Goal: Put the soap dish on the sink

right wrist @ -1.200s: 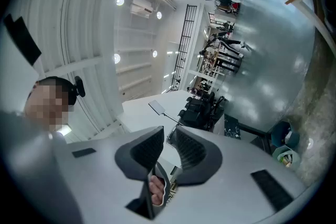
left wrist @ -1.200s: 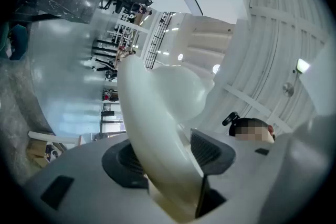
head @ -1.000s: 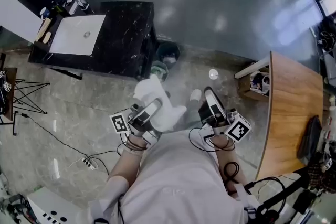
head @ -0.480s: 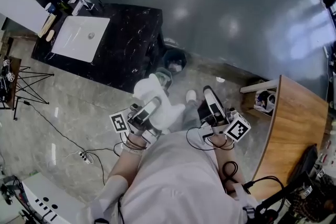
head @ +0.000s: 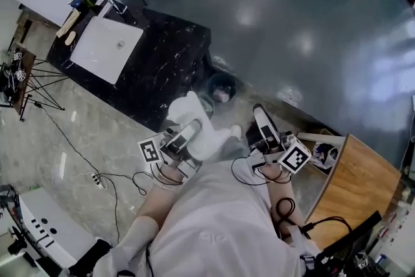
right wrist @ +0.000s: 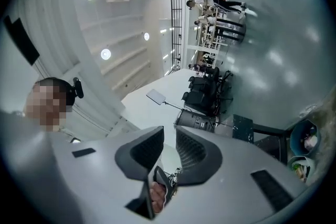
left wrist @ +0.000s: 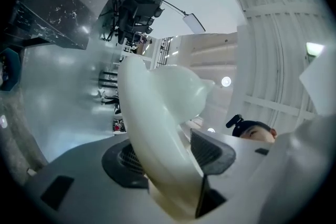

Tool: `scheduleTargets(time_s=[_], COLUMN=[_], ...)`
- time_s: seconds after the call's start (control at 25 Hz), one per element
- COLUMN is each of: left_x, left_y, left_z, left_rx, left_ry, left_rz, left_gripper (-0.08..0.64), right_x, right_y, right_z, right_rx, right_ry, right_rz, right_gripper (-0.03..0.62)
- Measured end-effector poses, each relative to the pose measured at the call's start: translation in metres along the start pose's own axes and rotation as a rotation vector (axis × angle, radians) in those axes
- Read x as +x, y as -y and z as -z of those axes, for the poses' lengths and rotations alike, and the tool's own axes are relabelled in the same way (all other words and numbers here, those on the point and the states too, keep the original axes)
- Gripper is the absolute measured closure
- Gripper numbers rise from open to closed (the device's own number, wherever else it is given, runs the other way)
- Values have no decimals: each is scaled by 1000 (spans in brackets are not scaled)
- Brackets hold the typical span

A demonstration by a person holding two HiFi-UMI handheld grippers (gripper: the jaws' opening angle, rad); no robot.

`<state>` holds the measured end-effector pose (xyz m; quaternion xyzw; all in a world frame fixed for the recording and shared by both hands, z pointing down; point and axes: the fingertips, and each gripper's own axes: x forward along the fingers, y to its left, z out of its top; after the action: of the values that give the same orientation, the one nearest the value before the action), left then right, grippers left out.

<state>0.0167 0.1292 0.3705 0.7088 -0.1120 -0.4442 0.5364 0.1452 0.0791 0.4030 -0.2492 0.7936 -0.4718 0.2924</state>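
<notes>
Both grippers and the person carrying them have advanced toward the black counter point(head: 170, 55) since the earlier head view, and the wooden table point(head: 353, 186) has slid back to the near right corner of that view. The round bin point(head: 222, 86) now lies just beyond the carried load.

The left gripper point(head: 190, 131) point(left wrist: 168, 156) is clamped on the white soap dish point(head: 192, 110) point(left wrist: 157, 113). Its two ribbed pads press on either face of the dish rim, and the dish body rises beyond the jaws. The dish is held in the air over the floor, near the counter's near right corner. It does not touch the counter.

The white sink point(head: 97, 52) is set into the far left end of the counter, well apart from the dish.

The right gripper point(head: 260, 117) point(right wrist: 169, 140) is level with the left one and to its right. Its jaws stand only slightly apart, with a narrow gap and nothing between them.

Cables point(head: 104, 177) lie on the tiled floor at near left.
</notes>
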Motion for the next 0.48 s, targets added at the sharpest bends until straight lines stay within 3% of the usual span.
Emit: scheduleTargets(time_s=[0.48], left_x=[50], left_y=[-33], left_z=[-55], left_rx=[114], left_ry=[187], left_rz=[-39], left_gripper=[311], right_x=[80], right_y=[40], right_z=[-59], right_rx=[39], right_ry=[-199], right_rz=[-84], right_gripper=[512])
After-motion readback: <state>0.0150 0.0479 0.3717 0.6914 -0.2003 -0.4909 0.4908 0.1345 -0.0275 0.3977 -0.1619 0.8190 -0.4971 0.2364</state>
